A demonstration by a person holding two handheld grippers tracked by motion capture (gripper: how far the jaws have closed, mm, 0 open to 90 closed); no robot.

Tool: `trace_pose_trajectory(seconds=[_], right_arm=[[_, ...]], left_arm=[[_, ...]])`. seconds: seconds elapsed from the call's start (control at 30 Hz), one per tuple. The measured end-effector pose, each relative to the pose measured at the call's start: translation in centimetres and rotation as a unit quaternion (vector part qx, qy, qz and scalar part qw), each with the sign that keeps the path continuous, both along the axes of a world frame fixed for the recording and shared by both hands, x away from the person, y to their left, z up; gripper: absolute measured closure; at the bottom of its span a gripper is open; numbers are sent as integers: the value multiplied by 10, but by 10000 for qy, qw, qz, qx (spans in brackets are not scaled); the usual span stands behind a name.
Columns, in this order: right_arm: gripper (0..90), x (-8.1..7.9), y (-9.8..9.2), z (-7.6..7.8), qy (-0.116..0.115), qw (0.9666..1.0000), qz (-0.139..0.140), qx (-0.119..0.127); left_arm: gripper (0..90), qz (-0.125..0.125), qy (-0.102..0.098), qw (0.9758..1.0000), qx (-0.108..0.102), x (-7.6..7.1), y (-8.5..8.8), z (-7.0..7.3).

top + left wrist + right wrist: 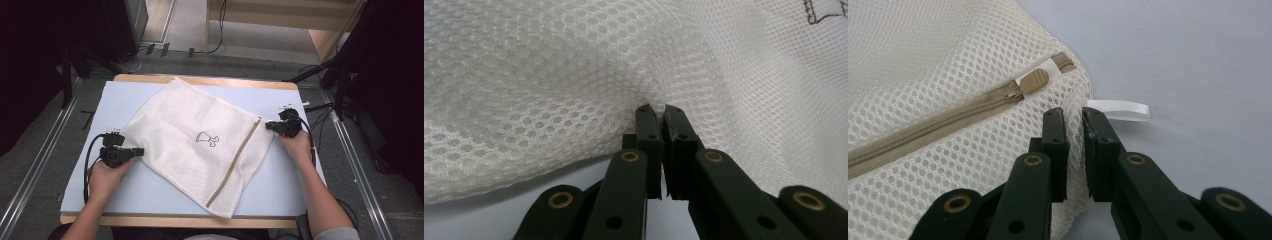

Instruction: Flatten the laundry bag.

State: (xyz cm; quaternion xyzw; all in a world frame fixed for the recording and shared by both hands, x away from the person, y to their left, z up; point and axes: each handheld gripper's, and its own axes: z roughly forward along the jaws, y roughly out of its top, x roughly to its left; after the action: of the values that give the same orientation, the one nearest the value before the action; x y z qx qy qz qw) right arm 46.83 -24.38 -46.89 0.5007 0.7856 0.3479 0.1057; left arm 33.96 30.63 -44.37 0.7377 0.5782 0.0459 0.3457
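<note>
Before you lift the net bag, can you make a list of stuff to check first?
1. Left gripper pinching the bag: ok, mesh bunches between its jaws.
2. Right gripper pinching the bag's corner: ok, mesh sits between its jaws.
3. Zipper closed: ok near the pull; the far end, cannot tell.
4. Bag fully on the table: ok.
5. White tag clear of the jaws: ok.
</note>
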Motion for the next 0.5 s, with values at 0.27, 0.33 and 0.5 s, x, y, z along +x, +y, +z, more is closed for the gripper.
trace_pose_trajectory(seconds=[0.27,0.33,0.5], right_arm=[[818,-18,2,8,110,9997,200,-3],[818,-26,4,8,23,9995,304,-30],[819,-47,7,7,16,9990,402,186]], left_arm=[[887,168,-351,9989,277,23,13,11],[886,174,-357,9986,355,34,15,11],[885,252,-379,9986,260,64,24,10]])
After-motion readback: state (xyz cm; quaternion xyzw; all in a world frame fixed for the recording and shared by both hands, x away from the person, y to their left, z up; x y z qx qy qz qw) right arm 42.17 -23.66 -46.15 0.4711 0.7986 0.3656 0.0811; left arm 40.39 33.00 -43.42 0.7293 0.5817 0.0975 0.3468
